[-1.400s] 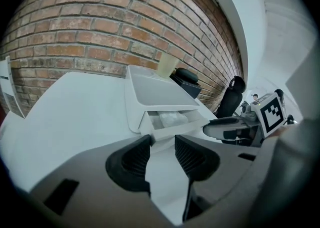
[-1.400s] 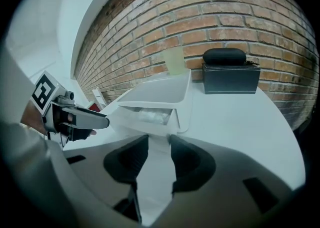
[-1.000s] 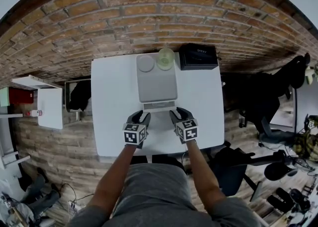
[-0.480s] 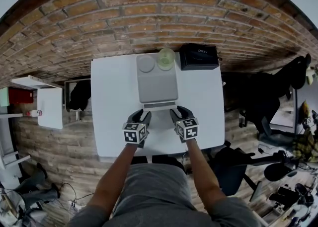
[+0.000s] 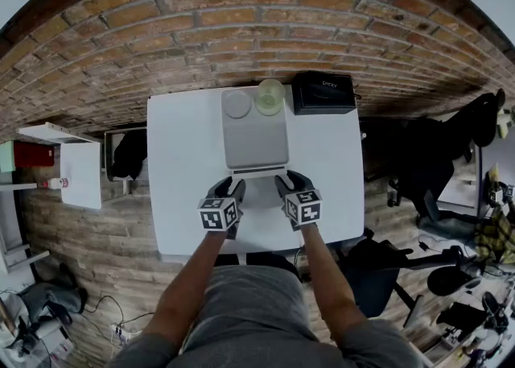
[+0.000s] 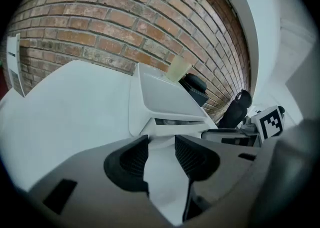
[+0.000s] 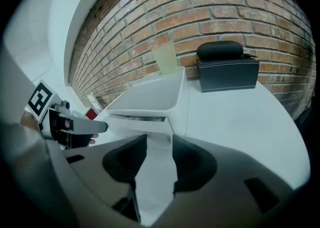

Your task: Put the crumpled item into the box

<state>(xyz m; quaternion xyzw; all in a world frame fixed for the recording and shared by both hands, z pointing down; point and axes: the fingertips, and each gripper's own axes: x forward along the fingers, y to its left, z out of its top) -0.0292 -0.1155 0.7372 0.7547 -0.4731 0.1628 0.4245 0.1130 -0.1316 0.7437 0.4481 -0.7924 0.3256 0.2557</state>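
Left gripper (image 5: 228,191), right gripper (image 5: 287,183) at box's (image 5: 254,137) near end: jaws apart, empty; right's just widened. Crumpled item unseen; prob. soft, light, so pinch any fold.

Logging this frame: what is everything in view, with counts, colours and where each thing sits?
Table: one, white, against the brick wall.
Box: one, pale grey, flat, mid-table, running toward the wall.
Disc: one, grey, round, at the box's far left corner.
Cup: one, pale green, at the box's far right corner.
Case: one, black, at the table's far right, with a black oval pouch on top.
Side shelf: one, white, left of the table.
Office chair: one, black, right of the table.
Crumpled item: none that I can make out.
Left gripper: grey, at the box's near edge, jaws apart, nothing between them.
Right gripper: grey, at the same edge, jaws have just been opening, nothing between them.
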